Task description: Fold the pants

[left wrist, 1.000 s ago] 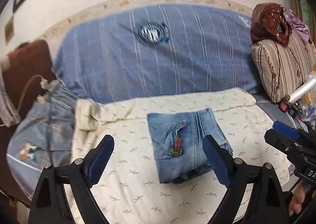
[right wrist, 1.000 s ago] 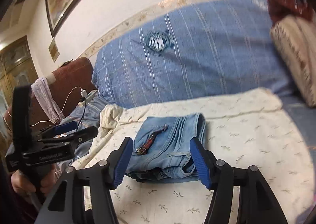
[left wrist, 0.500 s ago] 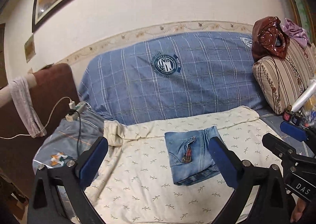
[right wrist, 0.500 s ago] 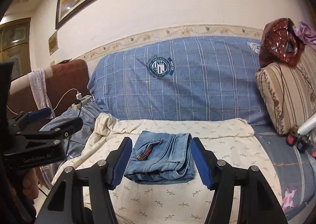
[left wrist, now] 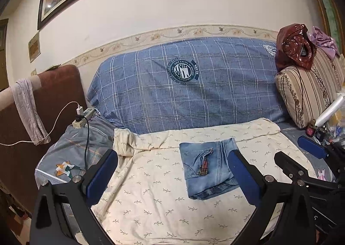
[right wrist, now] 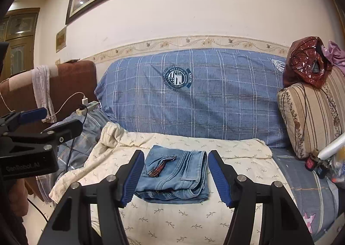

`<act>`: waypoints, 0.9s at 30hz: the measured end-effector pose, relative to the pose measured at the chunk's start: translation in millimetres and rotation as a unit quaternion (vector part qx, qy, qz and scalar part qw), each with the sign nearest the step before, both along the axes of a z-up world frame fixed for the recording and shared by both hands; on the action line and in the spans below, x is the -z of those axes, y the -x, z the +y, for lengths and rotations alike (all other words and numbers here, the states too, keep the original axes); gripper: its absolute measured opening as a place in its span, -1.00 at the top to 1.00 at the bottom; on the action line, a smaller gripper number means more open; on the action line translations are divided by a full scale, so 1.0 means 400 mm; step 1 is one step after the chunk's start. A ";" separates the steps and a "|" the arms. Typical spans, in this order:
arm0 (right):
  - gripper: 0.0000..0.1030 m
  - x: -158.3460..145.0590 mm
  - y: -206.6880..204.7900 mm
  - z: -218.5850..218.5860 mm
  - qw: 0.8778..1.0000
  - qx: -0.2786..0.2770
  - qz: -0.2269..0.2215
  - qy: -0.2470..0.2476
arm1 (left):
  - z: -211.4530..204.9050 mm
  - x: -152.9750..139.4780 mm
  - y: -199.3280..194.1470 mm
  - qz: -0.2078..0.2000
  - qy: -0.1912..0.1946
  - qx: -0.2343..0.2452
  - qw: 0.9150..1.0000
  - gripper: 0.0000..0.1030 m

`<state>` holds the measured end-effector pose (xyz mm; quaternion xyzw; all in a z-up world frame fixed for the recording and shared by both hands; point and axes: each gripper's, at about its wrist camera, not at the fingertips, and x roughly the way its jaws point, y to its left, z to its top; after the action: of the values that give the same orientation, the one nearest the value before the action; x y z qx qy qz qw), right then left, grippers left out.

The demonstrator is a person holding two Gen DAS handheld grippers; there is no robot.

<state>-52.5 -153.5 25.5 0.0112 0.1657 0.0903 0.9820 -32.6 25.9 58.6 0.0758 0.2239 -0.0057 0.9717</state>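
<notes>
One folded pair of pants [left wrist: 210, 170] lies flat on one cream sheet [left wrist: 151, 191] spread over the sofa seat, with one red-and-metal charm [right wrist: 159, 167] on top. One blue plaid cushion [left wrist: 194, 85] stands behind it and one striped cushion [right wrist: 312, 115] to the right. There are two grippers. The left gripper [left wrist: 172, 177] has its jaws spread wide, having just been opening, with nothing between them; the pants lie beyond, toward its right jaw. The right gripper [right wrist: 175, 178] has jaws partly spread and empty, the pants centred beyond them, untouched.

Black left gripper [left wrist: 172, 177], blue pads [left wrist: 101, 178], silver screws
</notes>
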 end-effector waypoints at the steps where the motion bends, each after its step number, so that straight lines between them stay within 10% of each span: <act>1: -0.26 0.003 -0.003 0.003 1.000 -0.001 0.002 0.002 | 0.001 0.002 -0.002 0.000 0.000 -0.002 1.000 -0.98; 27: -0.26 0.044 -0.033 0.039 1.000 -0.016 0.020 0.014 | 0.033 0.009 -0.003 -0.001 0.020 -0.010 1.000 -0.98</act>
<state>-39.4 -137.8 7.7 -0.0037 0.1864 0.1033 0.9770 -31.3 39.1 55.2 0.0543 0.2230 -0.0007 0.9733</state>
